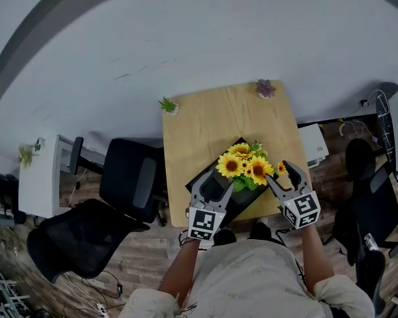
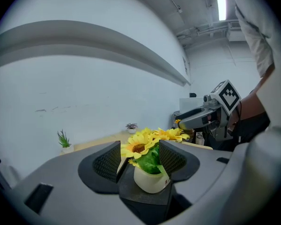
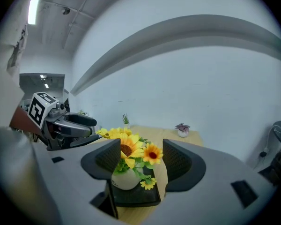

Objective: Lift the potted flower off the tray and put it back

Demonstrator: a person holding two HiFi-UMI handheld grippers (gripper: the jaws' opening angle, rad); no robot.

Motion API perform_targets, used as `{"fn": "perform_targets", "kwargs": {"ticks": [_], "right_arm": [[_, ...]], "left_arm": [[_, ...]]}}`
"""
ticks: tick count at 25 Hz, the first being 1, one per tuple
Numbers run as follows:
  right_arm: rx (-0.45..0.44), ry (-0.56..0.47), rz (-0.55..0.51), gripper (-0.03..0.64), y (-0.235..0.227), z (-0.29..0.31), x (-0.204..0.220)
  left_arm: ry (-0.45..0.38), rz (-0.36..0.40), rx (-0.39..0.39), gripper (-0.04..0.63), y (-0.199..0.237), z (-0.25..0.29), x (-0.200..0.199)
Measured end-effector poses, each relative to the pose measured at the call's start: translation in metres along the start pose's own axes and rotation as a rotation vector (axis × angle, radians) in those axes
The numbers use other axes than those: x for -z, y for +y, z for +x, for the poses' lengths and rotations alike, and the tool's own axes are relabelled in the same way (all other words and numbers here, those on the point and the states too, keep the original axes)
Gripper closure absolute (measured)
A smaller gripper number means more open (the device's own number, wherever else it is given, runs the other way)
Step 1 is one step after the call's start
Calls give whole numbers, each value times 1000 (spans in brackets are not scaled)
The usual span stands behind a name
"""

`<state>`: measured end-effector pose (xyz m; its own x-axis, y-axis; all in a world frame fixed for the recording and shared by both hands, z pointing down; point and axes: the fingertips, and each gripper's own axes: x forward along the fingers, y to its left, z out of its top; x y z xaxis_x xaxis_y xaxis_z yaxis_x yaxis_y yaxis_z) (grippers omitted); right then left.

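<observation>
A white pot [image 2: 150, 179] of yellow sunflowers [image 1: 245, 166] stands on a black tray [image 1: 209, 177] at the near side of the wooden table [image 1: 205, 124]. My left gripper [image 1: 215, 181] hovers open over the tray's left part, just left of the flowers. My right gripper [image 1: 282, 175] is open to the right of the flowers, beside the tray. In the left gripper view the pot sits beyond my open jaws [image 2: 139, 159]. The right gripper view has the pot [image 3: 125, 178] and tray [image 3: 136, 197] ahead of my open jaws [image 3: 141, 158]. Neither gripper touches the pot.
A small green plant [image 1: 168, 105] and a small purple plant [image 1: 265, 88] stand at the table's far corners. Two black office chairs [image 1: 129, 177] are left of the table, another chair [image 1: 365, 204] is to the right. A white box [image 1: 313, 144] sits beside the table's right edge.
</observation>
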<state>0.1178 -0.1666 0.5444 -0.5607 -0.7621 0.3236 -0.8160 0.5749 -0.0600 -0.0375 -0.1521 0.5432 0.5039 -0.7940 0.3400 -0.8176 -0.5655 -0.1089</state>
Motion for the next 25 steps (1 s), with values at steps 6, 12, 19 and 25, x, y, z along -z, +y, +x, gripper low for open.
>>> {"fn": "perform_targets", "kwargs": {"ticks": [6, 12, 19, 25], "right_arm": [[12, -47, -16, 337, -2, -3, -21], [30, -97, -39, 337, -4, -7, -45], [49, -150, -69, 337, -5, -12, -70], [63, -192, -93, 337, -5, -18, -88]], "left_arm": [[-53, -9, -20, 339, 7, -2, -21], [-104, -6, -45, 339, 15, -5, -44], [-144, 14, -68, 339, 22, -9, -62], [-200, 23, -94, 339, 28, -18, -82]]}}
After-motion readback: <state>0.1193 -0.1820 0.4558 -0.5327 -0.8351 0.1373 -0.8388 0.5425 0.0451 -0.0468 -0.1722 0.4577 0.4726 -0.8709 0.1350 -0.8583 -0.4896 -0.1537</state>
